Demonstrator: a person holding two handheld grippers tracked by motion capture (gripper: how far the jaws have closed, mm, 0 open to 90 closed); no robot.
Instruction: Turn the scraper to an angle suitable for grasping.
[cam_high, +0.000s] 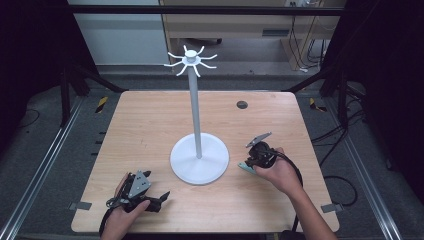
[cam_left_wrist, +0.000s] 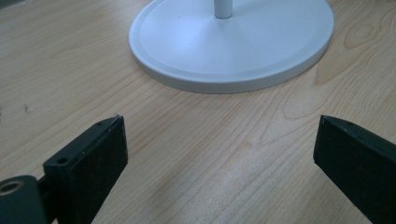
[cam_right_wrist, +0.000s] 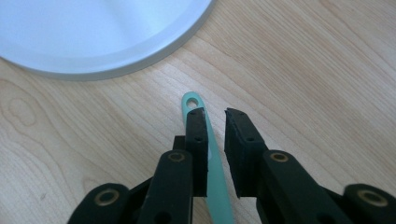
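A white stand (cam_high: 199, 159) sits on the wooden table (cam_high: 140, 125), round base near the table's middle, slightly toward the near edge. Its slim pole stands upright and carries a crown of radiating hooks (cam_high: 191, 60). A dark round grommet (cam_high: 242, 104) lies near the far edge, right of the pole.

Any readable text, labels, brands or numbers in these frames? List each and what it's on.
None readable.
White stand: plain base and pole, no markings.
Green handle between the right claw's fingers: no print visible.
Left claw, grey plate: no lettering.
Table: bare wood grain, one dark round plug.
Background furniture and cables: too small to tell.
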